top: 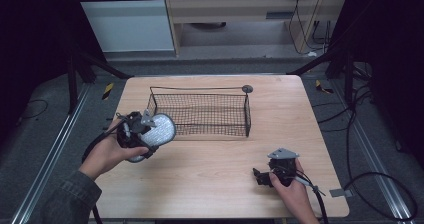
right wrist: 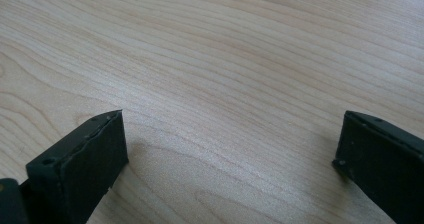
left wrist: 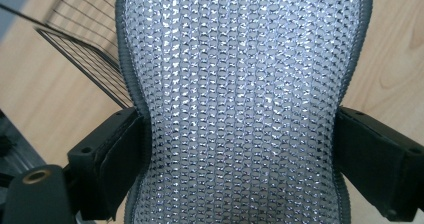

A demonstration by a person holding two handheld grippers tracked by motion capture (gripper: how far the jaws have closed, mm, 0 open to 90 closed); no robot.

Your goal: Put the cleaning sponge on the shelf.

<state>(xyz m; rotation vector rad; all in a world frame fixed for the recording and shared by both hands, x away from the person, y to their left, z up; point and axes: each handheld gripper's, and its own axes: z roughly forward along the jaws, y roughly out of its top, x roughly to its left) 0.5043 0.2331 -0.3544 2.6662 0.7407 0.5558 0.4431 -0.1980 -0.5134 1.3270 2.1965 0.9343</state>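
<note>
The left gripper's (top: 150, 134) fingers (left wrist: 112, 156) are clamped on the narrow waist of a silvery mesh pad (left wrist: 240, 99), one finger pressing each grey-bound edge. In the left gripper view the pad's glittering woven face rises between the two black fingers and widens above them. In the high view the pad (top: 159, 130) is an oval, light-coloured piece held up off the counter (top: 210, 179), tilted, near the counter's left edge. It sits just beside the front left corner of a black wire basket (top: 200, 113); whether it touches the wire cannot be told. The person's left hand (top: 107, 154) grips the gripper from below and to the left, with a dark denim sleeve (top: 65, 199) reaching to the bottom edge of the view.

The right gripper's (top: 261, 176) fingers (right wrist: 85, 159) stand wide apart with nothing between them; the right gripper view shows bare pale wood grain in the gap, the fingertips low over the surface. In the high view this gripper rests close to the counter's front right corner, held by the right hand (top: 292, 184), its grey three-cornered plate (top: 283, 154) on top and its cable trailing off the front edge. It is well apart from the pad and the basket.

The basket stands in the far half of the counter, roughly centred.
</note>
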